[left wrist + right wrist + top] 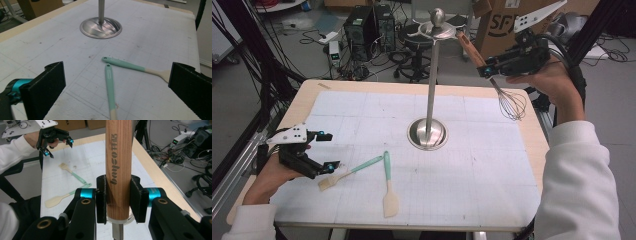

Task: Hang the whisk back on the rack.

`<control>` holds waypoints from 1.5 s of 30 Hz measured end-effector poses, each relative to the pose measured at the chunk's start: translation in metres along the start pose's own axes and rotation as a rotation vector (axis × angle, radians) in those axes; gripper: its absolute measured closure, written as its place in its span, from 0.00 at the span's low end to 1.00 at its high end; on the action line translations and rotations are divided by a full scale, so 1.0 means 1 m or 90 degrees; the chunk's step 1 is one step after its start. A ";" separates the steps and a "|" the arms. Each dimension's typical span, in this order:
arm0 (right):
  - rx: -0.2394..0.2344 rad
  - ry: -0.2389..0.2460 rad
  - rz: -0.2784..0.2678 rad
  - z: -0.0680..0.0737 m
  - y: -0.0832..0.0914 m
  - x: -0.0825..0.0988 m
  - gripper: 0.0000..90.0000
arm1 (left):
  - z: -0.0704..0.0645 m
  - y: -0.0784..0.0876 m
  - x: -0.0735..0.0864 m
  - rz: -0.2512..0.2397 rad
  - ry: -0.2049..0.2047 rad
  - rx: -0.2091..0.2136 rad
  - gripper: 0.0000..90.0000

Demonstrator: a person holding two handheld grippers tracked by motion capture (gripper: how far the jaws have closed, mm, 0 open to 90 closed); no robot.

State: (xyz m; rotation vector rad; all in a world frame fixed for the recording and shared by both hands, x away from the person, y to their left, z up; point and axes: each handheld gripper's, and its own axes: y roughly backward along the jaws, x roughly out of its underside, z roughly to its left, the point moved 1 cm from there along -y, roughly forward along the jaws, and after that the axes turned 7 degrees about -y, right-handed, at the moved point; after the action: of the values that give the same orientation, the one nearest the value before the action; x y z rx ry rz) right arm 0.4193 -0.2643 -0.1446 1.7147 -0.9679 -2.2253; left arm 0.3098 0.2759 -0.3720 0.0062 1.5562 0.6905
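One whisk (497, 82) tilted, wires down-right, handle up-left, clamped in right hand-held gripper (486, 70).

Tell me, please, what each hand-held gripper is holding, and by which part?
The right hand-held gripper clamps the whisk by its wooden handle. The left hand-held gripper is open and holds nothing.

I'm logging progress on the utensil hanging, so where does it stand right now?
Nothing hangs on the metal stand yet. In hand: the right tool is shut on the whisk by its wooden handle, whose end is up near the stand's top. Left: the brush and the spatula lie on the mat, with the left tool open beside them.
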 end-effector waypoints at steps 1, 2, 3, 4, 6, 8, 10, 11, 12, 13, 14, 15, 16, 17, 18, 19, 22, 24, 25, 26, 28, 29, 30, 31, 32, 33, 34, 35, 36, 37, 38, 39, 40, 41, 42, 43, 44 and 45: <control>-0.003 0.002 0.000 0.000 -0.002 0.000 0.78 | 0.000 0.000 0.000 0.000 0.000 0.000 0.02; -0.005 -0.001 0.002 0.000 -0.003 0.000 0.78 | 0.000 0.000 0.000 0.000 0.000 0.000 0.02; -0.007 0.002 0.004 0.000 -0.005 -0.001 0.78 | 0.000 0.000 0.000 0.000 0.000 0.000 0.02; -0.008 0.001 0.006 0.000 -0.007 -0.001 0.78 | 0.000 0.000 0.000 -0.001 -0.001 0.001 0.02; -0.010 0.004 0.004 0.000 -0.010 -0.001 0.78 | 0.000 0.000 0.000 -0.002 -0.001 0.000 0.02; -0.013 0.002 0.005 0.001 -0.012 -0.001 0.78 | 0.000 0.000 0.000 -0.004 0.000 0.001 0.02; -0.015 -0.002 0.006 0.002 -0.014 -0.001 0.78 | 0.000 0.000 0.000 -0.003 0.000 0.001 0.02; -0.015 0.002 0.004 0.001 -0.015 -0.001 0.78 | 0.000 0.000 0.000 -0.003 -0.001 0.002 0.02; -0.016 -0.002 0.002 0.002 -0.017 0.000 0.78 | 0.000 0.000 0.000 -0.003 -0.002 0.002 0.02; -0.016 0.000 0.000 0.001 -0.018 0.000 0.78 | 0.000 0.000 0.000 -0.004 -0.002 0.002 0.02; -0.017 0.001 -0.001 0.001 -0.020 0.001 0.78 | 0.000 0.000 0.000 -0.004 -0.003 0.002 0.02; -0.018 0.000 0.000 0.001 -0.022 0.001 0.78 | 0.000 0.000 0.000 -0.005 -0.002 0.002 0.02; -0.018 -0.004 0.003 0.001 -0.023 0.001 0.78 | 0.000 0.000 0.000 -0.005 -0.002 0.001 0.02; -0.022 -0.003 0.003 0.001 -0.026 0.002 0.78 | 0.000 0.000 0.000 -0.004 -0.004 0.000 0.02; -0.022 -0.006 0.005 0.001 -0.028 0.002 0.78 | 0.000 0.001 0.000 -0.003 -0.004 0.000 0.02; -0.025 -0.005 0.006 0.001 -0.030 0.002 0.78 | 0.000 0.000 0.000 -0.002 -0.003 -0.002 0.02; -0.025 0.000 0.011 0.000 -0.039 0.000 0.78 | 0.001 0.001 0.000 -0.004 -0.003 0.000 0.02; -0.029 -0.004 0.012 0.000 -0.043 -0.001 0.78 | 0.001 0.001 0.000 -0.005 0.000 -0.002 0.02; -0.028 0.000 0.011 -0.001 -0.045 -0.002 0.78 | 0.001 0.001 0.000 -0.006 -0.001 -0.002 0.02; -0.031 -0.004 0.010 -0.001 -0.047 -0.002 0.78 | 0.001 0.002 0.000 -0.006 -0.002 -0.001 0.02; -0.034 -0.004 0.003 -0.001 -0.052 -0.001 0.78 | 0.001 0.002 0.000 -0.007 -0.002 -0.003 0.02; -0.034 -0.006 0.001 -0.001 -0.054 -0.001 0.78 | 0.001 0.002 0.000 -0.007 -0.001 -0.003 0.02; -0.036 -0.004 -0.002 -0.002 -0.056 -0.001 0.78 | 0.001 0.002 0.000 -0.007 -0.002 -0.003 0.02; -0.037 -0.005 -0.003 -0.001 -0.057 -0.001 0.78 | 0.001 0.002 0.000 -0.006 -0.002 -0.003 0.02; -0.036 -0.006 -0.006 -0.001 -0.058 -0.001 0.78 | 0.001 0.002 0.000 -0.006 -0.001 -0.003 0.02; -0.037 -0.006 -0.006 -0.001 -0.059 -0.001 0.78 | 0.001 0.002 0.000 -0.006 -0.002 -0.003 0.02; -0.034 -0.001 -0.008 -0.001 -0.060 -0.002 0.78 | 0.001 0.002 0.000 -0.005 -0.003 -0.004 0.02; -0.027 0.001 -0.007 -0.001 -0.060 -0.002 0.78 | 0.001 0.002 0.000 -0.006 -0.003 -0.004 0.02; -0.024 -0.002 -0.005 0.000 -0.060 -0.001 0.78 | 0.001 0.003 0.000 -0.005 -0.004 -0.005 0.02; -0.025 -0.002 -0.005 0.000 -0.060 -0.001 0.78 | 0.001 0.003 0.000 -0.004 -0.006 -0.004 0.02; -0.029 -0.004 -0.005 0.001 -0.061 -0.001 0.77 | 0.000 0.003 0.000 -0.005 -0.005 -0.004 0.02; -0.029 -0.001 -0.005 0.001 -0.061 -0.001 0.77 | 0.000 0.003 0.000 -0.005 -0.005 -0.004 0.02; -0.029 0.006 -0.007 0.001 -0.062 0.000 0.77 | 0.000 0.003 0.000 -0.003 -0.007 -0.004 0.02; -0.029 0.009 -0.009 0.001 -0.062 0.000 0.77 | 0.000 0.003 0.000 -0.003 -0.006 -0.003 0.02; -0.033 0.005 -0.005 0.001 -0.062 0.001 0.76 | 0.000 0.003 0.001 -0.003 -0.006 -0.004 0.02; -0.035 0.002 -0.008 0.001 -0.063 0.001 0.75 | -0.001 0.003 0.001 -0.003 -0.004 -0.005 0.02; -0.034 0.006 -0.014 0.000 -0.063 0.001 0.75 | -0.001 0.004 0.001 -0.002 -0.007 -0.007 0.02; -0.032 0.005 -0.011 0.001 -0.064 0.001 0.76 | -0.001 0.004 0.001 -0.003 -0.006 -0.007 0.02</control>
State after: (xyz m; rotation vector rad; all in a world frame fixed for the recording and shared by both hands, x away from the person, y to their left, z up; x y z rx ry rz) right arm 0.4343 -0.2151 -0.1823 1.7170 -0.8909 -2.2317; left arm 0.3074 0.2796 -0.3708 -0.0027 1.5432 0.6942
